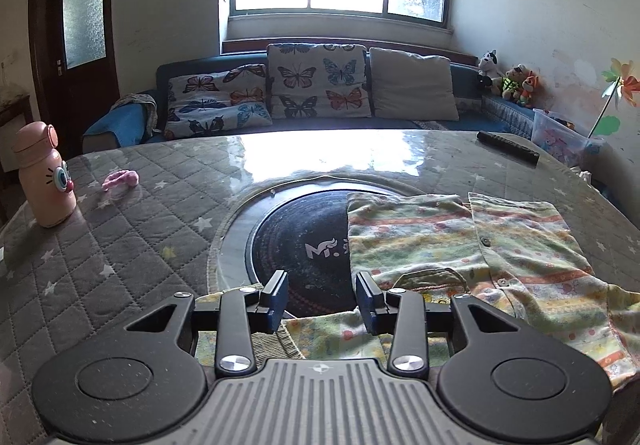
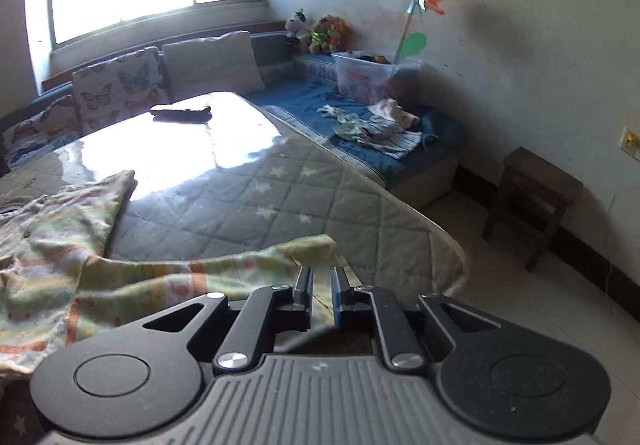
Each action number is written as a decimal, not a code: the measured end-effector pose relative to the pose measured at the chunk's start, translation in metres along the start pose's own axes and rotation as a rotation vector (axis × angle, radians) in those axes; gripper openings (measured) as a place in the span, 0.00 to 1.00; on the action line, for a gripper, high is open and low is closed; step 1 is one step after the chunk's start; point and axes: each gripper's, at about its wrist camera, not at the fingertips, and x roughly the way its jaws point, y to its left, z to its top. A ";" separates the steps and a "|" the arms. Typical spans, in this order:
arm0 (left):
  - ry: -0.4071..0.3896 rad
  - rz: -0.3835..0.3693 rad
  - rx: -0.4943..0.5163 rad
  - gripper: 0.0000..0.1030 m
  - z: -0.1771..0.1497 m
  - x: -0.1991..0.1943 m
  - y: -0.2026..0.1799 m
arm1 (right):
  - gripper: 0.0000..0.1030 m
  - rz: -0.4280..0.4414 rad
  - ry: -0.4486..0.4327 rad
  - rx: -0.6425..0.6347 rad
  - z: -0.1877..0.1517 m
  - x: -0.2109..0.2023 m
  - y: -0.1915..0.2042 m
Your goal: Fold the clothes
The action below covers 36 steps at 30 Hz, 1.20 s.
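A small pastel patterned button shirt (image 1: pixel 460 245) lies spread on the quilted table, partly over a round black hotplate (image 1: pixel 300 237). My left gripper (image 1: pixel 322 291) is open, its fingers just above the shirt's near left edge, with nothing between them. In the right wrist view the same shirt (image 2: pixel 60 245) stretches from the left, and a sleeve (image 2: pixel 248 265) runs toward my right gripper (image 2: pixel 322 285). The right jaws are nearly together with the sleeve's end between them.
A pink bottle (image 1: pixel 44 177) and a pink hair tie (image 1: pixel 120 179) sit at the table's left. A black remote (image 1: pixel 508 147) lies at the far right edge. A sofa with cushions (image 1: pixel 316 81) is behind, with loose clothes (image 2: pixel 380 125) on it. A wooden stool (image 2: pixel 532 201) stands on the floor to the right.
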 end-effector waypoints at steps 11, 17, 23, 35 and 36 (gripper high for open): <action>0.026 0.028 0.002 0.41 0.002 0.010 -0.001 | 0.21 0.082 0.110 -0.060 0.009 0.076 0.019; 0.055 0.037 0.009 0.41 0.003 0.023 -0.004 | 0.21 0.079 0.094 -0.080 0.023 0.098 0.022; 0.067 0.037 0.032 0.41 0.013 0.039 -0.009 | 0.25 0.149 0.104 -0.116 0.041 0.106 0.045; 0.127 -0.022 0.099 0.41 0.047 0.115 -0.022 | 0.27 0.416 0.132 -0.231 0.076 0.131 0.128; 0.131 -0.031 0.101 0.41 0.050 0.122 -0.022 | 0.27 0.432 0.140 -0.244 0.077 0.135 0.136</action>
